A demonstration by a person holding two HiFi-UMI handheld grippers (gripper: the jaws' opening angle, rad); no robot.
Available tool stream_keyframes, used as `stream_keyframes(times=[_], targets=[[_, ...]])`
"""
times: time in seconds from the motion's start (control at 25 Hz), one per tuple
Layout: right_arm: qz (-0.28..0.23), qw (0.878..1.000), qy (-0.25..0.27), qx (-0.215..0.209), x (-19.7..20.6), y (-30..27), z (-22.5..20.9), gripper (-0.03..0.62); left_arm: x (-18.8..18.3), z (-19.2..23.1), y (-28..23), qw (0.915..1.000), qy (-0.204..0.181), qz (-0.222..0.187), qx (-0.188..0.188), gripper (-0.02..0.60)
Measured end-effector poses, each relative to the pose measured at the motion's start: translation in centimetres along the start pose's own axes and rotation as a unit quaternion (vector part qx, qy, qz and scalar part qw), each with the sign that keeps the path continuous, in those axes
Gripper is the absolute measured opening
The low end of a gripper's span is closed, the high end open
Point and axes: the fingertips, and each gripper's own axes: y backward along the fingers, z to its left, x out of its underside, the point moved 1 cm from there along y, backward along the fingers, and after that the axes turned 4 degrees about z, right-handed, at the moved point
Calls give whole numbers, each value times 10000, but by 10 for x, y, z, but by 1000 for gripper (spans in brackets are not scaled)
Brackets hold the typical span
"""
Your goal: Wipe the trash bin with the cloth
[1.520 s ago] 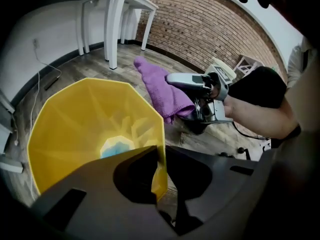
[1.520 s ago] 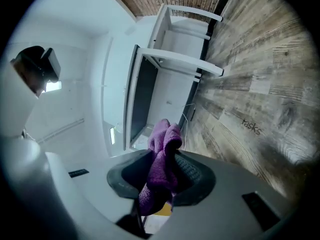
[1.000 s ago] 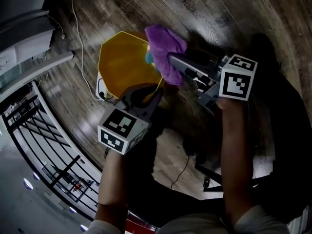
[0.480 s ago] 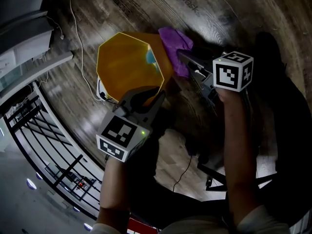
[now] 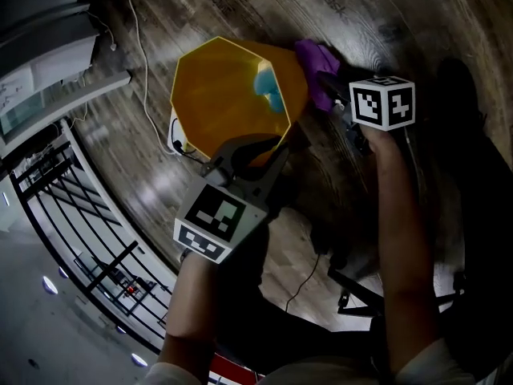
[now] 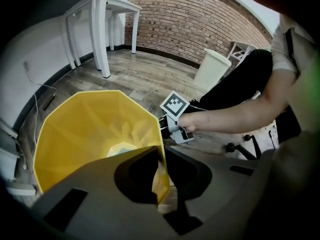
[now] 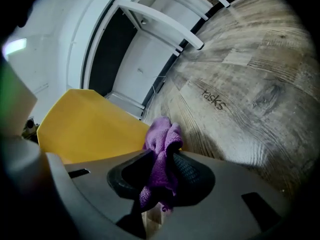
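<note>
We clamp the left claw (image 6: pixel 159 181) shut on the near rim of the yellow trash bin (image 5: pixel 228 95), which stands on the wooden floor (image 5: pixel 385 22). The right claw (image 7: pixel 160 184) grips the purple cloth (image 7: pixel 162 154) at the bin's outer wall, below its rim.

Wood-plank floor (image 5: pixel 401 14) under yellow trash bin (image 5: pixel 224 95), white cable (image 5: pixel 144 70) alongside
</note>
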Motion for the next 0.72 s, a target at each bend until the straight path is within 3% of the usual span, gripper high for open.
stream_keyframes(times=[0.12, 0.28, 0.56, 0.72], targets=[[118, 9996, 10, 239, 10, -5, -8, 114, -1, -2, -1, 9996, -249, 52, -138, 37], [222, 9983, -28, 541, 18, -9, -22, 114, -5, -15, -9, 9951, -886, 286, -323, 37], [311, 9957, -104, 862, 28, -14, -36, 114, -16, -40, -25, 9879, -1484, 414, -176, 44], [394, 9955, -147, 844, 35, -16, -30, 114, -14, -54, -31, 9816, -1826, 555, -95, 44]])
